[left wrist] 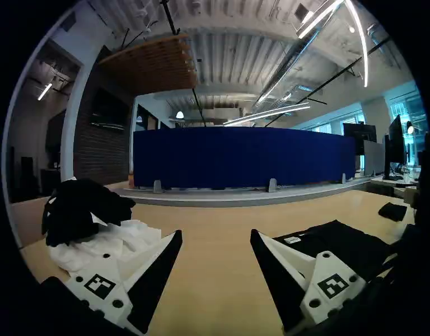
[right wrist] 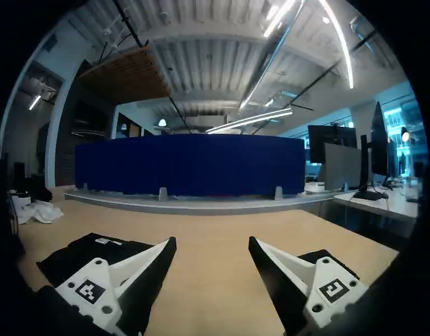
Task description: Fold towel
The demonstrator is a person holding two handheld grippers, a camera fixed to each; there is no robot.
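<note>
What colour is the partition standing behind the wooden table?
Dark blue. The partition shows best in the left gripper view.

Black towel (right wrist: pixel 86 252); white cloth (left wrist: pixel 120 238); black clothing heap (left wrist: pixel 80 210); pale tan table (left wrist: pixel 215 241); deep blue partition (left wrist: pixel 237 157); grey-white ribbed ceiling (left wrist: pixel 237 56).

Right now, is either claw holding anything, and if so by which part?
Nothing is held. The left claw and right claw are both open over the table, and the black towel lies on it, ungripped.
</note>
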